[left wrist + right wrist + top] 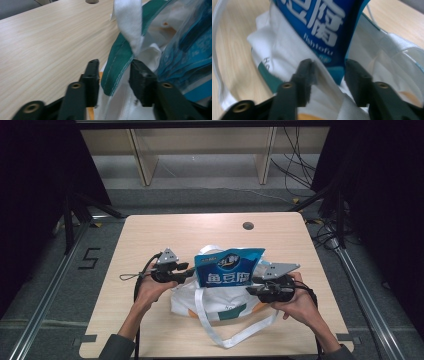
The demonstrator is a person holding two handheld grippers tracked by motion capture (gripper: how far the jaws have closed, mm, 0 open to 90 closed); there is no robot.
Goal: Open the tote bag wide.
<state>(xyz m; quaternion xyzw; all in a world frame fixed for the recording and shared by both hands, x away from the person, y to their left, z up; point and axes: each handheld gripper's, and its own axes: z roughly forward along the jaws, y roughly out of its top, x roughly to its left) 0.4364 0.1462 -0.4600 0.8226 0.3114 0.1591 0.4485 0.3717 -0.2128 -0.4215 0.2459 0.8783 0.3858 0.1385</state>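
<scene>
blue snack bag (pixel 228 266) in white tote (pixel 220 302) — grippers flanking

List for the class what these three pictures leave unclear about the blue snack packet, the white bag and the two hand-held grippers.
- Blue snack packet: its lower end is hidden in the white bag, high view.
- Bag's contents: covered by cloth and packet in all views.
- Left hand-held gripper: the bag's green hem lies between its jaws; whether the pads press is unclear, left gripper view.
- Right hand-held gripper: motion blur; grip on cloth uncertain.
- Small print on the packet: too small, high view.
</scene>
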